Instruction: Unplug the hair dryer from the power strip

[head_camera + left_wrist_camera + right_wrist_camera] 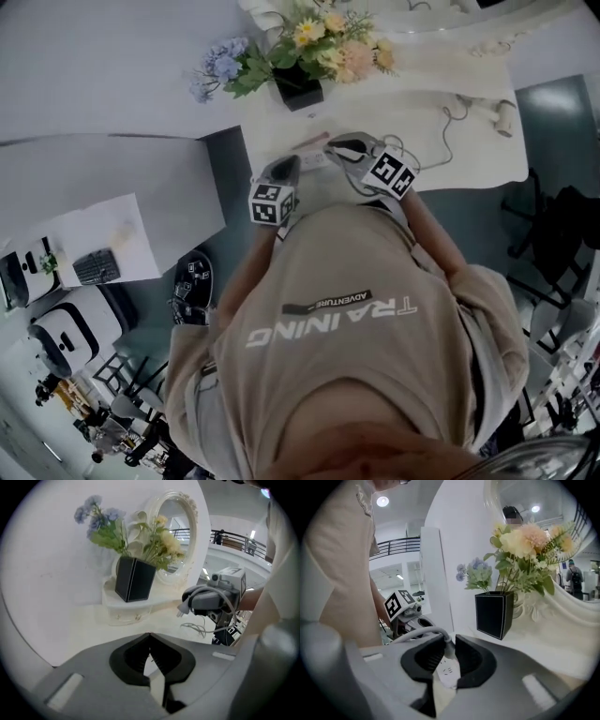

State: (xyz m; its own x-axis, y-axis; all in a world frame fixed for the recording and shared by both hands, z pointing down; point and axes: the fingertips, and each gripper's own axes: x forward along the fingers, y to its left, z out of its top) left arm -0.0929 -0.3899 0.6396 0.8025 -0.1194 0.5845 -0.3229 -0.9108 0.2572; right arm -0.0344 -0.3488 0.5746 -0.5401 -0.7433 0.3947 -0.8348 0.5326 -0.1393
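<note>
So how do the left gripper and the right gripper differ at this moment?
The right gripper is shut on the hair dryer's plug, while the left gripper has its jaw tips together with nothing plainly held. A grey cable leads out of the right gripper's jaws; none leaves the left gripper's. Shared: both are shut, and both face the black vase of flowers.

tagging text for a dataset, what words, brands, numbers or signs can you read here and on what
"TRAINING": large white letters on the person's beige shirt, upside down.
"ADVENTURE": small print on a dark bar, same shirt.
Square black-and-white markers: coded patterns, no words.
Faint marks on the white plastic part: too small to read.
</note>
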